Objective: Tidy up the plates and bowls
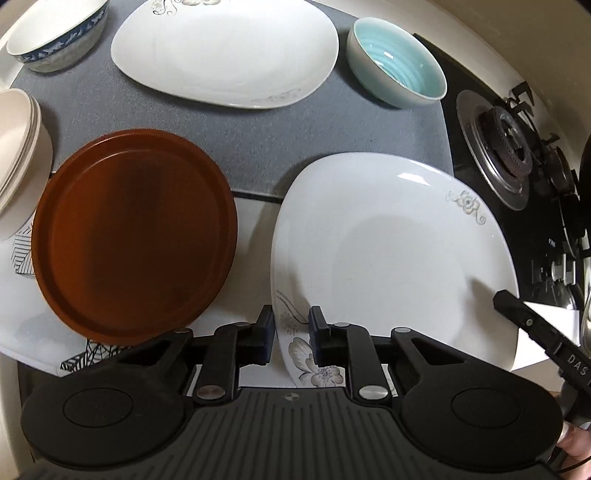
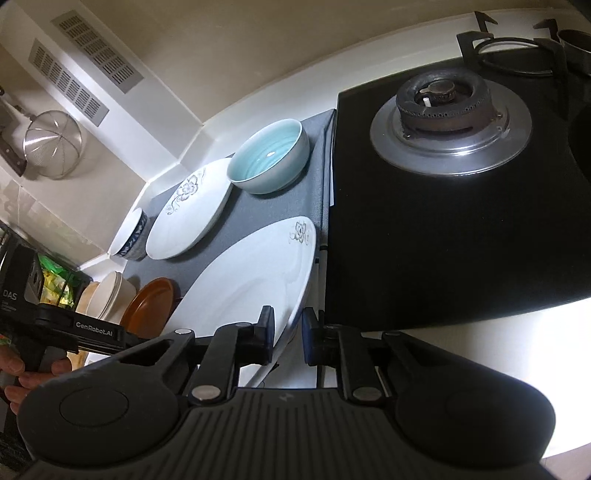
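Left wrist view: the left tool is reaching low over the near edge of the surface, its 2 blue-padded fingers standing parted on either side of the near rim of the near white plate, though contact is not certain. The right tool is coming in from the right, its 2 fingers likewise straddling the plate's right rim with a gap showing, so it is not clamping. A bare hand is gripping the left tool's black handle in the right wrist view.

The near white plate is a glossy, rounded-square ceramic piece carrying grey floral prints at 2 corners; it is lying half on the grey woven mat and half on the pale surface, just beside the black glass hob with its steel-ringed burner. A matching far white plate is lying flat at the back of the mat. To its right a celadon bowl with a ribbed turquoise interior is standing upright; to its left a blue-patterned bowl. A stack of round brown plates, matte and rimmed, is resting left of the near white plate, apart from it, with stacked cream bowls at the left edge.
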The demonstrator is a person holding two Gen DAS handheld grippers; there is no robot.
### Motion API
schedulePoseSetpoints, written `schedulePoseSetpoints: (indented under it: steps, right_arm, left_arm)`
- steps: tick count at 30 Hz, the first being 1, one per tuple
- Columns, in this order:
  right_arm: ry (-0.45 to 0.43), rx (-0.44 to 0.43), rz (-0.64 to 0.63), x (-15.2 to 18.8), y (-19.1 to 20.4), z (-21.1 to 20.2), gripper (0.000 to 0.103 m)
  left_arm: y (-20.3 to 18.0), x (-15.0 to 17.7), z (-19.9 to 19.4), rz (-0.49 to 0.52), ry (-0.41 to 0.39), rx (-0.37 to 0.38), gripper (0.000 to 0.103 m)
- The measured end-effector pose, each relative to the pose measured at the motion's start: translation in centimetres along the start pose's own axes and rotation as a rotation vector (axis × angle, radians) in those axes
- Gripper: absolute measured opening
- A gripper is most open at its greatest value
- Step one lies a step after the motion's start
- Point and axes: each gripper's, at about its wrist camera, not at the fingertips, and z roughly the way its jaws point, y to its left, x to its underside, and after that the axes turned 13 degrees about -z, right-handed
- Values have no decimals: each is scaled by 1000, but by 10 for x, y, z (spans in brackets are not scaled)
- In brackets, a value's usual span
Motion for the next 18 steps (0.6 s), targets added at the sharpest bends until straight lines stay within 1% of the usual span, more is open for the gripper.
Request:
schedulePoseSetpoints:
  steps: [3, 7, 10, 18]
  right_arm:
    - [-10, -6, 5, 1, -1, -4, 17]
    - [-30, -15, 20, 1, -5, -12, 17]
    - [-31, -15, 8, 2, -7, -16, 17]
    - [-37, -29, 32, 8, -18, -21, 17]
  left_arm:
    - [-2, 3, -2, -1, -4, -4, 21]
    - [-2, 6, -4, -13, -5, 14, 20]
    - [-4, 9, -5, -14, -8, 16, 19]
    - [-11, 18, -2, -28, -2, 8, 19]
